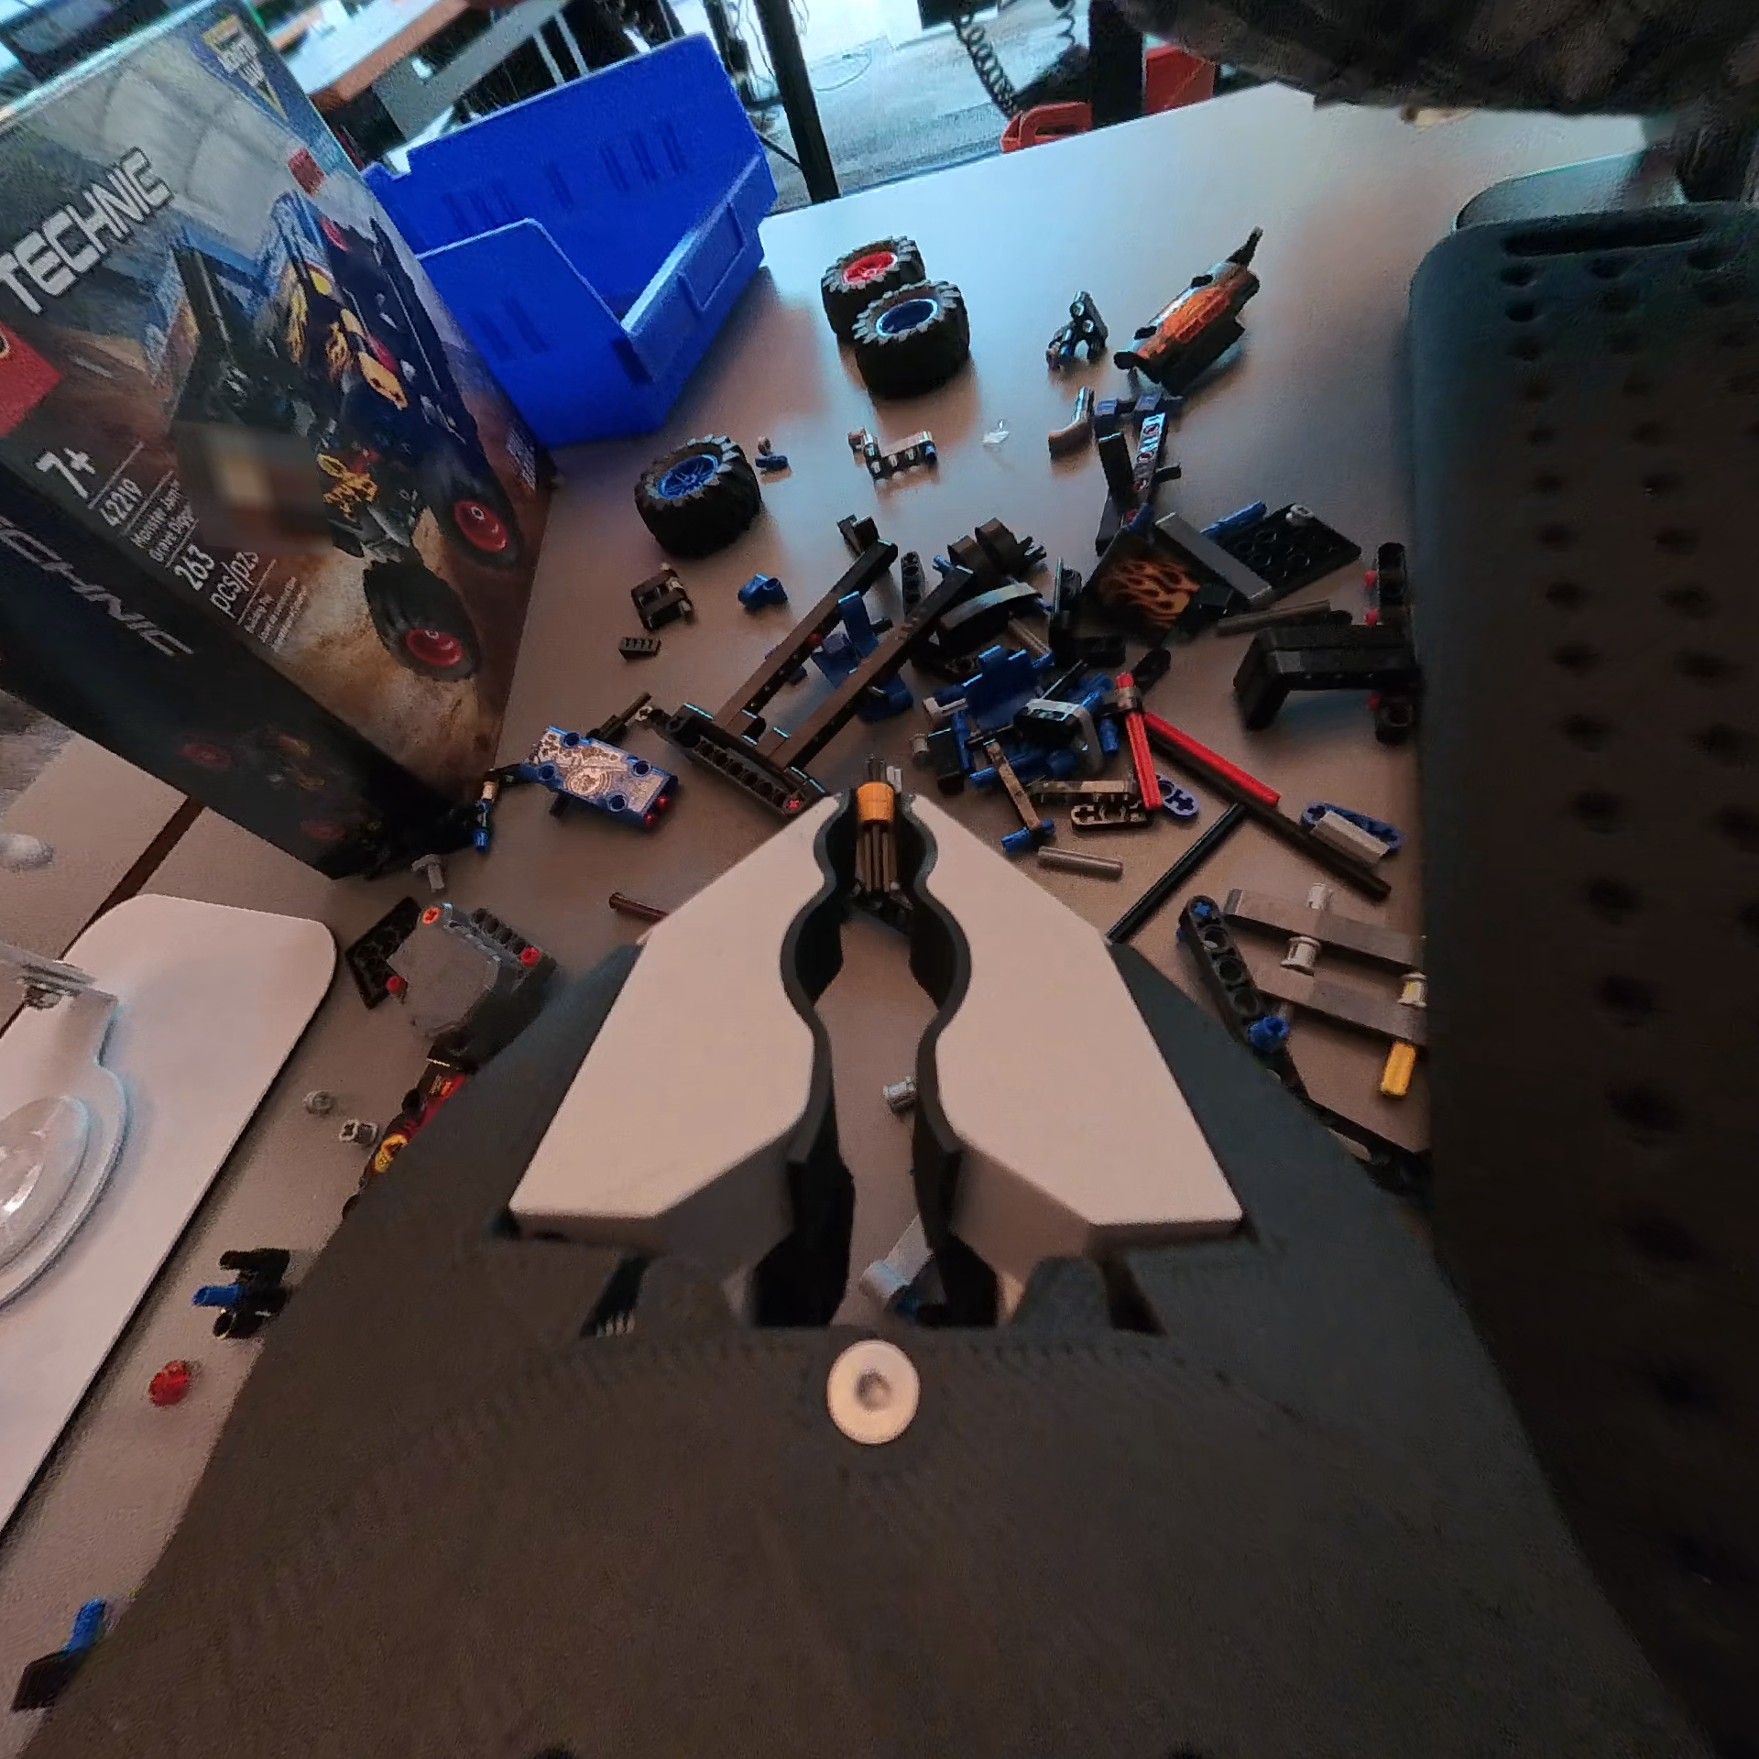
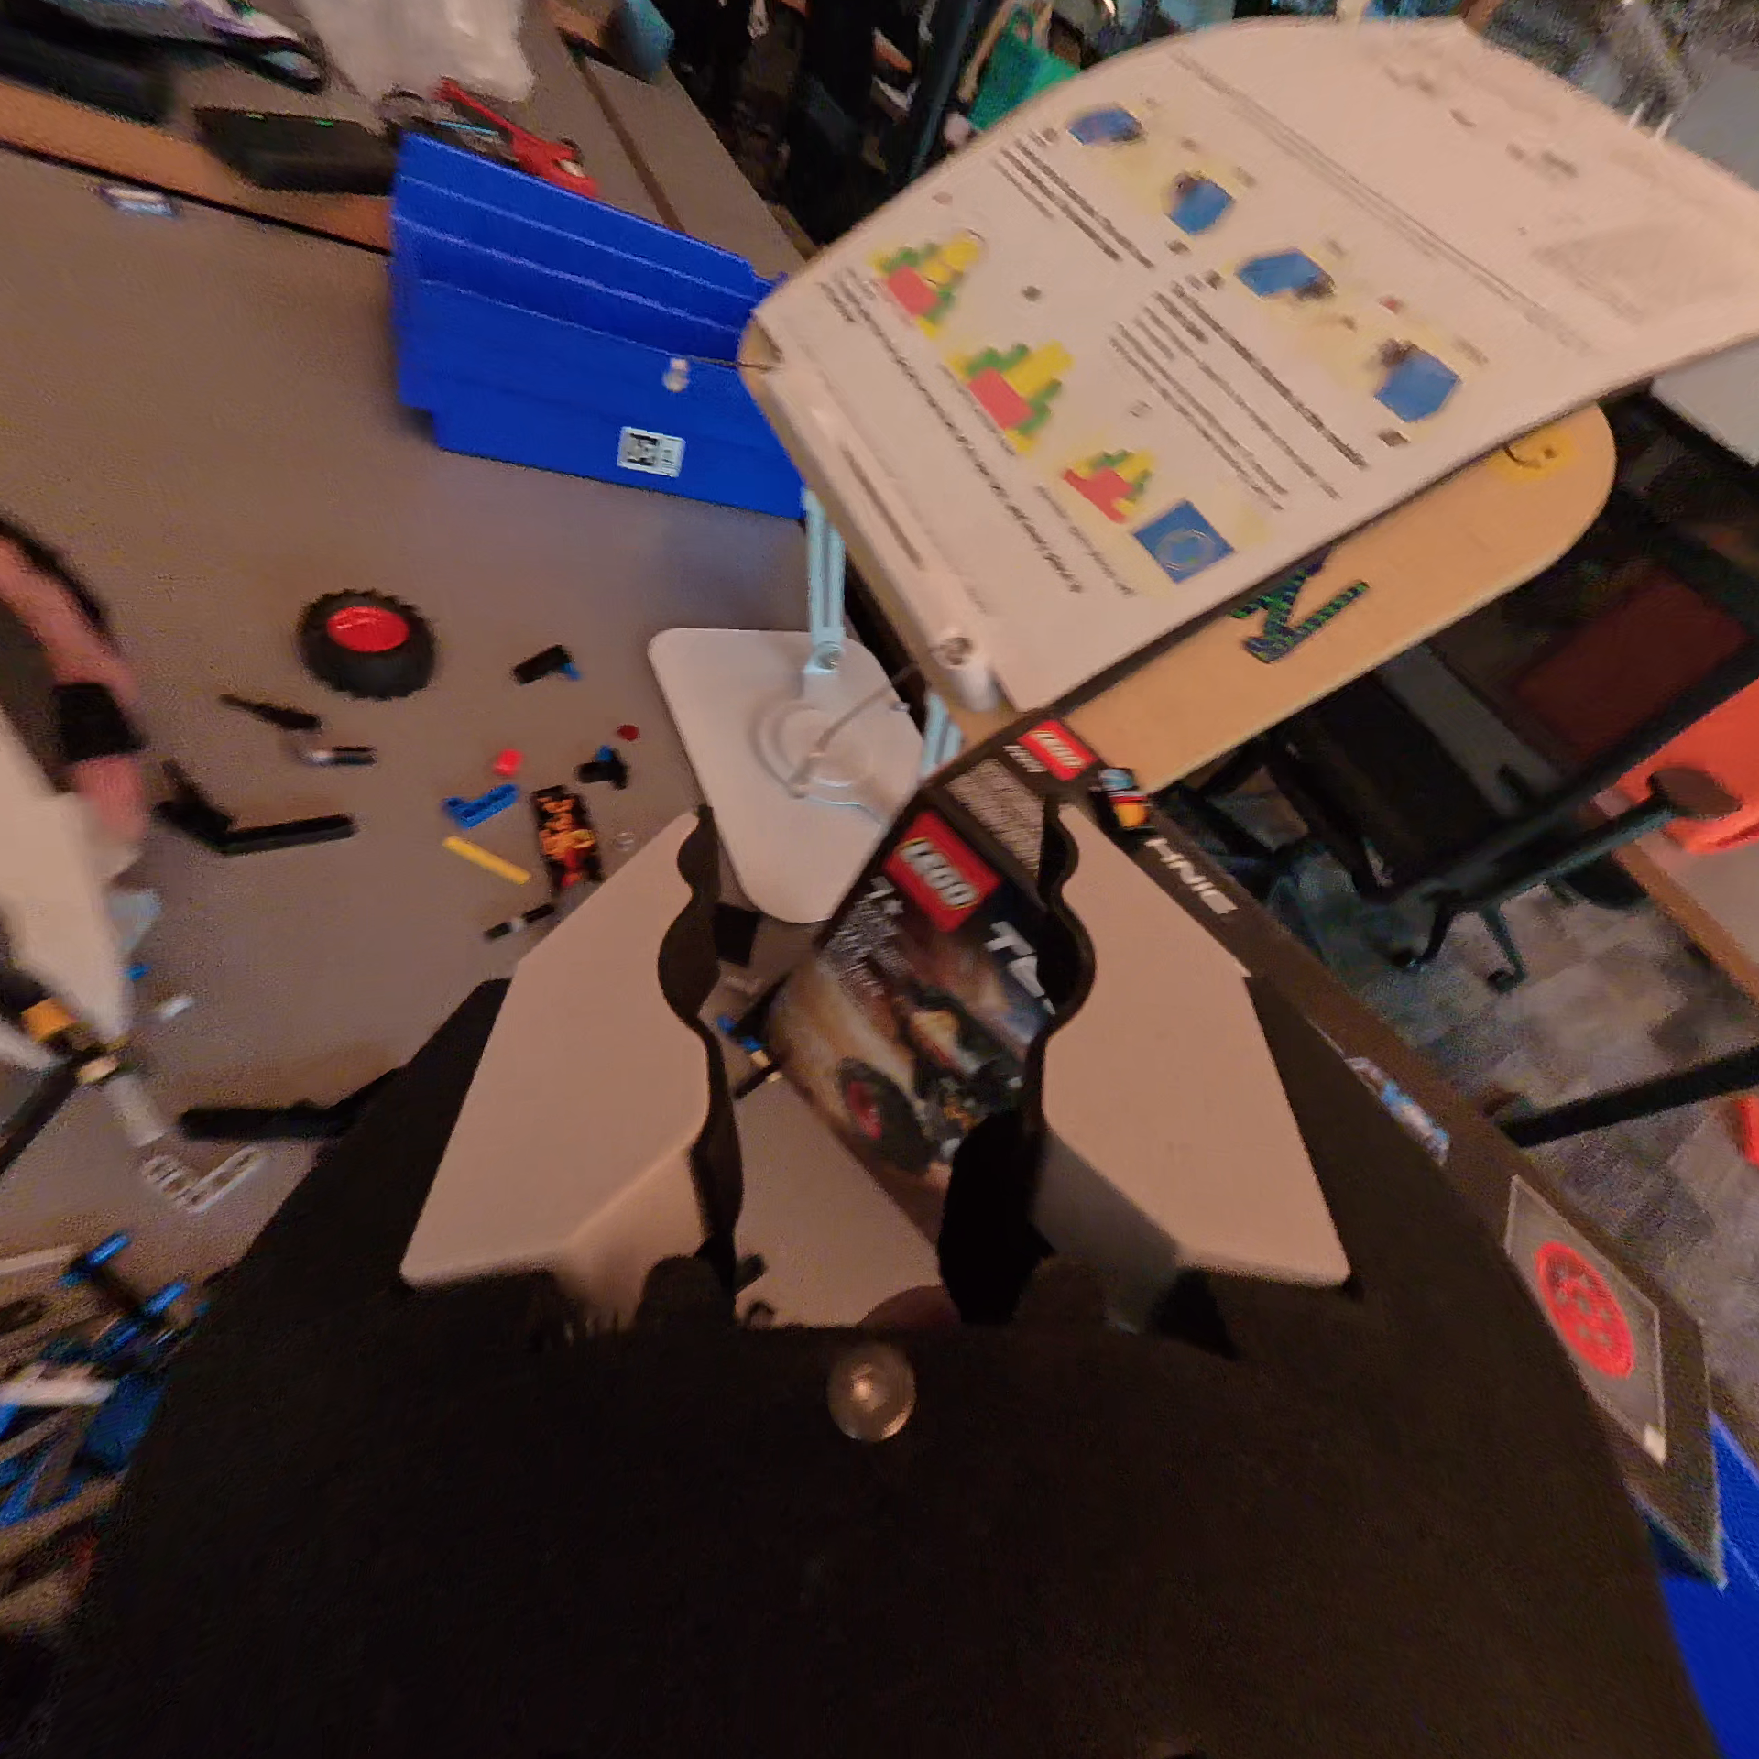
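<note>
My left gripper is shut on a small orange-and-black pin part, held just above the grey table in front of a heap of black, blue and red building parts. My right gripper is open, its fingers wide apart. The corner of a printed toy box shows between them; I cannot tell whether they touch it. The box's opened flap hangs above. The box also stands at the left in the left wrist view.
A blue bin stands behind the box and also shows in the right wrist view. Black wheels lie near the heap, another on the table. A white stand base sits beside the box. A dark perforated body fills the right.
</note>
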